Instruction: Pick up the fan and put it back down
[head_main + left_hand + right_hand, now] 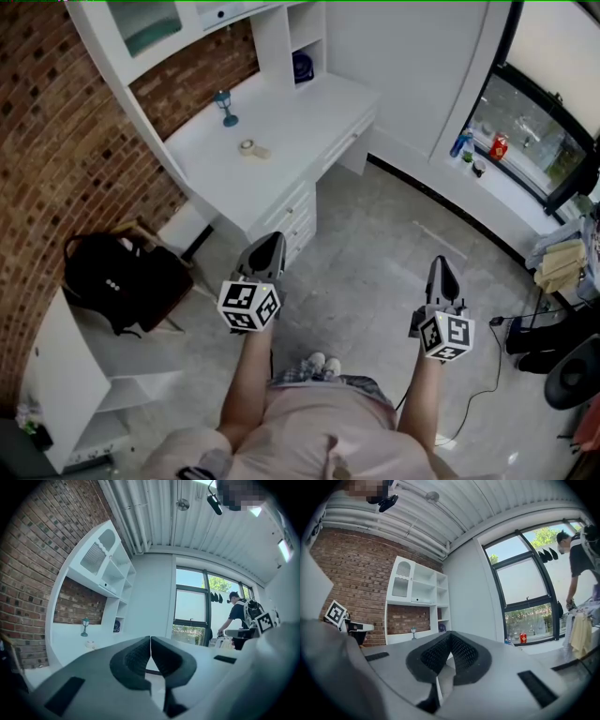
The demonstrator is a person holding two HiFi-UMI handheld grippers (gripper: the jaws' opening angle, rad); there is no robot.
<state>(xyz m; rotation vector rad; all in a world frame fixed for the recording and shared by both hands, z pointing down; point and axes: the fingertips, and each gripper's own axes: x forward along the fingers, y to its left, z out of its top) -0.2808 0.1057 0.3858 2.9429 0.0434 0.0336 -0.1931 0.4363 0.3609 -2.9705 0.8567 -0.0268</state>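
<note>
Blue fan point(302, 67) stands well beyond left gripper point(273, 238).

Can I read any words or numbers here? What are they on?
No words or numbers can be read.
The cube on the left gripper and the cube on the right gripper: black-and-white square patterns, not letters.
The red container: label too small to read.
The black backpack: white marks, too small to read.

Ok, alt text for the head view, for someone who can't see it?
A person holds the left gripper and right gripper, both shut and empty, over a floor, short of a white desk by a brick wall. A blue fan sits in its shelf cubby.
</note>
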